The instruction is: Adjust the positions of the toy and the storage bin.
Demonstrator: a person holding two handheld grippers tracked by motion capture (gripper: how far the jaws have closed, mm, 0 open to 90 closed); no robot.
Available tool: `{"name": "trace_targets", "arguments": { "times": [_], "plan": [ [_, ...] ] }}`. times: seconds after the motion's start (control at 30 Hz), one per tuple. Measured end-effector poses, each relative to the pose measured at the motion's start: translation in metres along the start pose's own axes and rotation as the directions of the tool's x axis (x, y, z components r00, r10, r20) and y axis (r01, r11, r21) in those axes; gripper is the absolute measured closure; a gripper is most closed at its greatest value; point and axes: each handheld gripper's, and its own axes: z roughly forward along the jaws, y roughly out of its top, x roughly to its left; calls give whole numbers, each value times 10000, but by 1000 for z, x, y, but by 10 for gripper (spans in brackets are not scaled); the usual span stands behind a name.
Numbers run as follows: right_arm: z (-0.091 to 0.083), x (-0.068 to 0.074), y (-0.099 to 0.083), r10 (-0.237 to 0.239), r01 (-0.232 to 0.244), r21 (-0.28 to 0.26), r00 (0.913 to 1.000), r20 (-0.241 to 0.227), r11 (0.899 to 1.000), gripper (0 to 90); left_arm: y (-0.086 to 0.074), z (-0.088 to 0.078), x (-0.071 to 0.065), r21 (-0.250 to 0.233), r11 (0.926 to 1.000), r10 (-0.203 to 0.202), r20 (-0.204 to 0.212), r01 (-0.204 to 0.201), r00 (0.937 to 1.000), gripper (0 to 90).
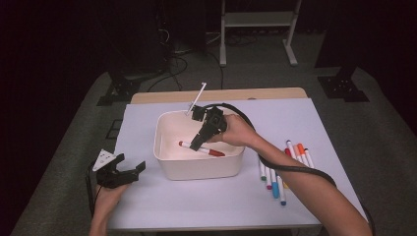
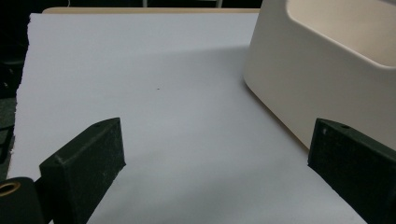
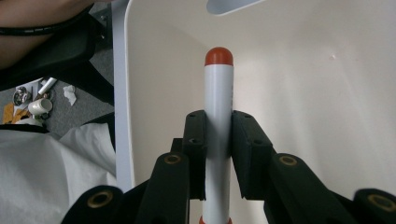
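Dark walls and a grey floor surrounded the worktop (image 1: pixel 196 206), a pale sheet over a wooden top whose far edge showed as a tan strip. Near the middle of the worktop, a little toward its left edge, stood a cream bin (image 1: pixel 199 169) with rounded corners.

Inside the bin, the right gripper (image 1: pixel 196 144) reached down from the far right, its jaws clamped narrow on a red-capped white marker (image 1: pixel 201 149). In the right gripper view the two black pads pressed the marker's white barrel (image 3: pixel 218 140) from both sides, its red end pointing toward the bin's wall (image 3: pixel 299 93). From above, the marker lay low in the bin, close to its floor, slanting from the left wall toward the near right corner; whether it touched the floor I could not tell.

At the near left corner of the worktop the left gripper (image 1: pixel 129 171) rested with its jaws wide apart and nothing between them, the bin's outer wall (image 2: pixel 308 84) just beside its right jaw.

Loose markers (image 1: pixel 280 172) lay in a cluster toward the worktop's right edge, well apart from the bin.
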Motion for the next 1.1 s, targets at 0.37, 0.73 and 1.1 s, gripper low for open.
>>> {"name": "trace_targets", "arguments": {
  "times": [0.37, 0.73, 1.1],
  "plan": [
    [17, 3, 1, -42, 52, 587, 9998, -179, 9983, 745, 0, 0, 0, 17, 10000, 18, -3, -18, 10000, 25],
    [2, 8, -1, 18, -28, 273, 9994, 340, 9996, 626, -1, 0, 1, 70, 10000, -9, 12, 9, 10000, 24],
    [-53, 20, -30, 243, -146, -993, 9950, 972, 9949, 608, -1, -1, 0, 123, 9999, 9, -5, -8, 10000, 25]
  ]
}}
